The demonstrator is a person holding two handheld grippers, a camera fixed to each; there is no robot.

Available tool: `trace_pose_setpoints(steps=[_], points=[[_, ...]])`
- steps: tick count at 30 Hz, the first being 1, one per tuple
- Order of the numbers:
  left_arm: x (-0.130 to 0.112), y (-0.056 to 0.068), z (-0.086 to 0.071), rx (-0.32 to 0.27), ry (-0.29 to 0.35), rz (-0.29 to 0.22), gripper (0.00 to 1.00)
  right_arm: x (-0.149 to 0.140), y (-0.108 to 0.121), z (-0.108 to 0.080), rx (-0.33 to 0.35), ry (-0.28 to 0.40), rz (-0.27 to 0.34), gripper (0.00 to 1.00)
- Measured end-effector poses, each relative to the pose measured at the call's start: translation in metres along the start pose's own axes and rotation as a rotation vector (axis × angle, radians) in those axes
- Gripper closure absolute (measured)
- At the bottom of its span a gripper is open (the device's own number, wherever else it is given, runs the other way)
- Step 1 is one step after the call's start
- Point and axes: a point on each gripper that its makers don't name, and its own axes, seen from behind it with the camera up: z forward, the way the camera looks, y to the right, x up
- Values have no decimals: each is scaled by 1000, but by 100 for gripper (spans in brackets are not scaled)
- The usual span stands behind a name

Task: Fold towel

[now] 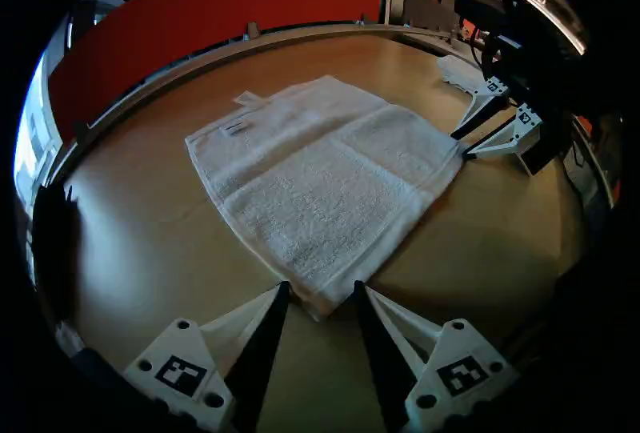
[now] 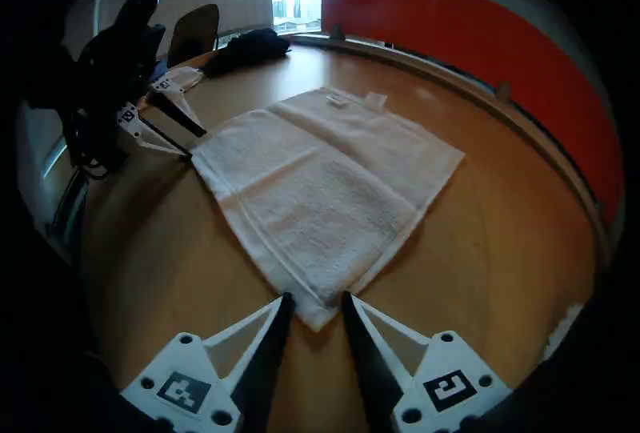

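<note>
A white towel (image 1: pixel 320 177) (image 2: pixel 328 177), folded into a layered rectangle, lies flat on the wooden table (image 1: pixel 144 233) (image 2: pixel 496 217). My left gripper (image 1: pixel 319 287) is open, its dark fingertips either side of the towel's near corner. Seen from the right gripper view, that left gripper (image 2: pixel 194 143) sits at the towel's far left corner, held by a dark-sleeved hand. My right gripper (image 2: pixel 313 297) is open too, straddling the adjacent corner. In the left gripper view the right gripper (image 1: pixel 461 146) has its fingers spread around the towel's right corner.
A red panel (image 1: pixel 216 9) (image 2: pixel 480 25) runs behind the table's curved far edge. A dark bundle (image 2: pixel 244 47) and a chair (image 2: pixel 192 29) stand at one end. A small white cloth (image 1: pixel 460 73) (image 2: pixel 182 77) lies near the hand-held gripper.
</note>
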Motion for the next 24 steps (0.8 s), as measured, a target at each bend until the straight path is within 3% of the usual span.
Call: trace_pose_setpoints(steps=[3,7,15,24], points=[[1,0,0,2,-3,-3,49,0,1,1,0,0,0,70],[2,-1,1,10,-7,-14,64,1,0,1,4,-1,-3,79],[3,-2,1,13,-8,-35,79,5,-1,1,5,5,6,84],[8,4,0,-5,-4,-74,81,13,7,-5,-16,22,19,85]])
